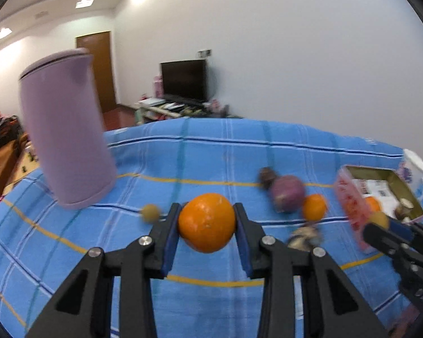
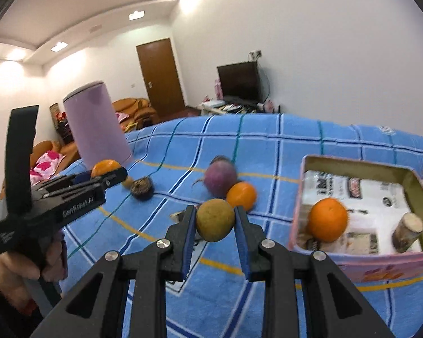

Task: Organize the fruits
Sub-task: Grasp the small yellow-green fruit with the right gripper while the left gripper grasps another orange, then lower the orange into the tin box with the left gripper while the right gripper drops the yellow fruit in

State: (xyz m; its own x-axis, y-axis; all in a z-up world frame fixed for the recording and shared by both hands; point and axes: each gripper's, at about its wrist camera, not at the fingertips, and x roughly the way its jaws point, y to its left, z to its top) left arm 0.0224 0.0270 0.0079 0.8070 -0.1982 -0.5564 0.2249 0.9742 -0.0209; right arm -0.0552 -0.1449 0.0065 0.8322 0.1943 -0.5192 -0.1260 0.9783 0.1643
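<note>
Both tools are loaded, so the step in hand looks like the carry from the blue plaid cloth (image 2: 268, 146) toward the pink-sided rectangular tin box lined with newsprint (image 2: 349, 256). The left gripper (image 1: 207, 224) is clamped on a large round orange (image 1: 206, 222), its blue pads pressing the fruit's two sides and holding it clear of the cloth. The right gripper (image 2: 215, 221) is clamped on a small round yellow-green fruit (image 2: 215, 220), just left of the box's near corner. Inside the box lie another orange (image 2: 327, 219) and a short pale cylindrical piece (image 2: 407, 232) whose kind I cannot tell. On the cloth remain a purple round fruit (image 2: 220, 177) touching a smaller orange (image 2: 241, 195), a dark wrinkled fruit (image 2: 141, 187) and a small tan round fruit (image 1: 150, 213); a tall lilac cylindrical container (image 1: 66, 129) stands at the left. The next move probably calls for lifting each fruit over the box wall and releasing low, aiming at bare newsprint so neither knocks the orange already there.
</note>
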